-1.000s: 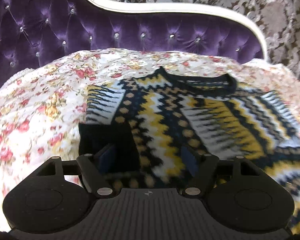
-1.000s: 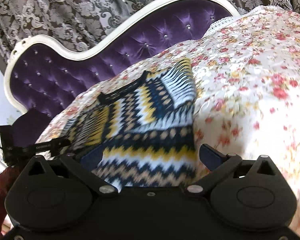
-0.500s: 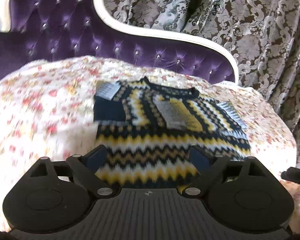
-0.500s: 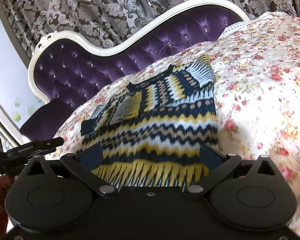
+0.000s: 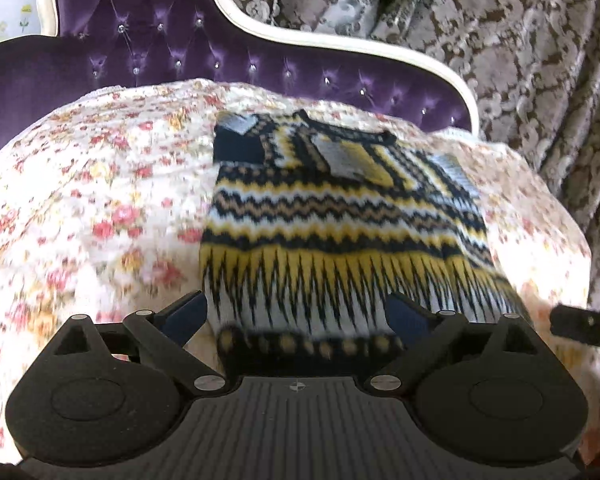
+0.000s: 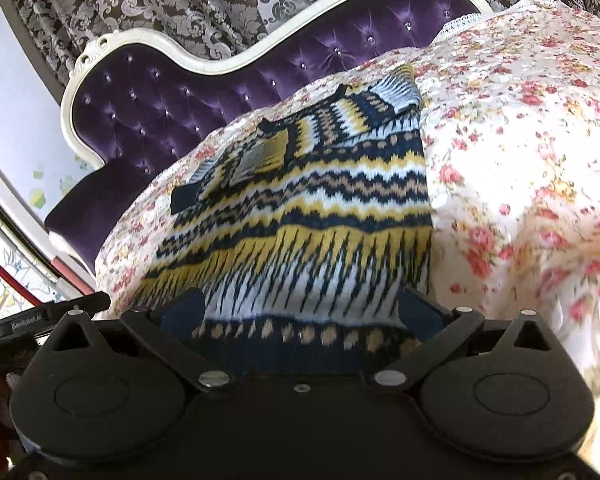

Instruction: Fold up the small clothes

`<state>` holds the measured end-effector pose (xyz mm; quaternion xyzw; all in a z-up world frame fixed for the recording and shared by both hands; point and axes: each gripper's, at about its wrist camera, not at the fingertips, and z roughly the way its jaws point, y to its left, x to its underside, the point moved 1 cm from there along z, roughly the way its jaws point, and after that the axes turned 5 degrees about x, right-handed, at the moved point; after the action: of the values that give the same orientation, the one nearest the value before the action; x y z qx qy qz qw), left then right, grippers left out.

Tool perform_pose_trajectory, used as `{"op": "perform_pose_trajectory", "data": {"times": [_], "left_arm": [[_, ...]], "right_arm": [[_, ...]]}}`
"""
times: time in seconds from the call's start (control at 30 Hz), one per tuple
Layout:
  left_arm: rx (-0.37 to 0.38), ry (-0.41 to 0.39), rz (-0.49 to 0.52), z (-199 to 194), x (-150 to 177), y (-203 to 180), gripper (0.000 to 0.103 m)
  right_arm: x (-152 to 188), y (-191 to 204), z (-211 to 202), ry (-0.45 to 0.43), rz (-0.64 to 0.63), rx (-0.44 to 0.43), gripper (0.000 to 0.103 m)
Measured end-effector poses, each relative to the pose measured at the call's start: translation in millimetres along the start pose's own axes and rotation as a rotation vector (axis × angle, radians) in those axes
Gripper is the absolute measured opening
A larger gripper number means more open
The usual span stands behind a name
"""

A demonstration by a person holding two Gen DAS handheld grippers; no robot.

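A small knitted sweater [image 5: 340,216] with navy, yellow, white and tan zigzag bands lies flat on the floral bedspread [image 5: 100,208], both sleeves folded in over its chest, collar toward the headboard. It also shows in the right wrist view [image 6: 308,216]. My left gripper [image 5: 300,316] is open, its fingers spread over the left part of the hem. My right gripper [image 6: 300,312] is open, its fingers spread over the right part of the hem [image 6: 300,336]. Neither holds the cloth.
A purple tufted headboard [image 5: 160,52] with a white frame stands behind the bed, patterned curtains [image 5: 520,40] beyond it. The right gripper's side [image 5: 580,322] shows at the left view's right edge. The bed edge drops off at the right [image 5: 580,240].
Both grippers have pulled back from the sleeve area down to the hem. The sweater now shows in full length, with the sleeves left folded over the chest.
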<state>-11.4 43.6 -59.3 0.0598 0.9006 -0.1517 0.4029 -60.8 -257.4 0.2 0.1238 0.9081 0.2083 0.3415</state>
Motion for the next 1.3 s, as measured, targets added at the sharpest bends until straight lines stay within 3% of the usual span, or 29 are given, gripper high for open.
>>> {"op": "perform_pose_trajectory", "data": {"times": [0.27, 0.57, 1.0, 1.3], "left_arm": [[-0.053, 0.05, 0.037, -3.6, 24.7, -8.0, 0.097], [-0.059, 0.085, 0.02, 8.0, 40.6, -3.4, 0.097], [-0.109, 0.094, 0.102, 16.9, 48.8, -12.1, 0.098], [-0.095, 0.098, 0.11, 19.2, 49.1, -12.4, 0.102]], "right_arm": [[17.5, 3.1, -2.0, 0.037, -0.006, -0.008, 0.103], [28.1, 6.2, 5.2, 0.07, 0.006, 0.019, 0.103], [33.4, 16.4, 15.8, 0.127, -0.065, 0.104, 0.103], [29.5, 2.6, 15.6, 0.096, 0.047, 0.013, 0.103]]}}
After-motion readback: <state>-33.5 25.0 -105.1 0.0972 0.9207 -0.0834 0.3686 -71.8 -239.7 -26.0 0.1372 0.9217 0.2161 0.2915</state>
